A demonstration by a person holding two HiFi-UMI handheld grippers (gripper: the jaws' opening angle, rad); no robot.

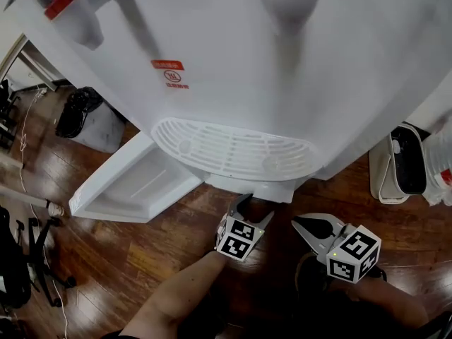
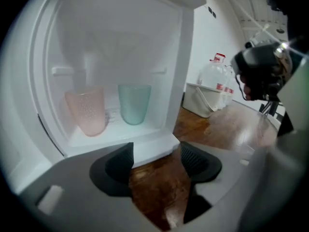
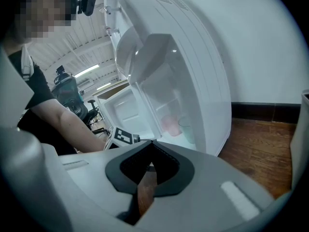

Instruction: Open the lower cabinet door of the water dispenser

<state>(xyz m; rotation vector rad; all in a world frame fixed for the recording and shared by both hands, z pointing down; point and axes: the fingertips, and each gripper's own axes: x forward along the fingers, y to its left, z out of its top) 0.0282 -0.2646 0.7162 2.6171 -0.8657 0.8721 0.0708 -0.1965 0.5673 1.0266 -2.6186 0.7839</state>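
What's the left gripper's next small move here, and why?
Probably draw the left gripper back: the white lower cabinet door already stands wide open, the pink cup and green cup show inside, and its open jaws hold nothing.

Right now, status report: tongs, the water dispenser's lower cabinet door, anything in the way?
Left tongs open, empty. Right tongs shut, empty. Lower cabinet door wide open. Pink cup, green cup inside; nothing blocking.
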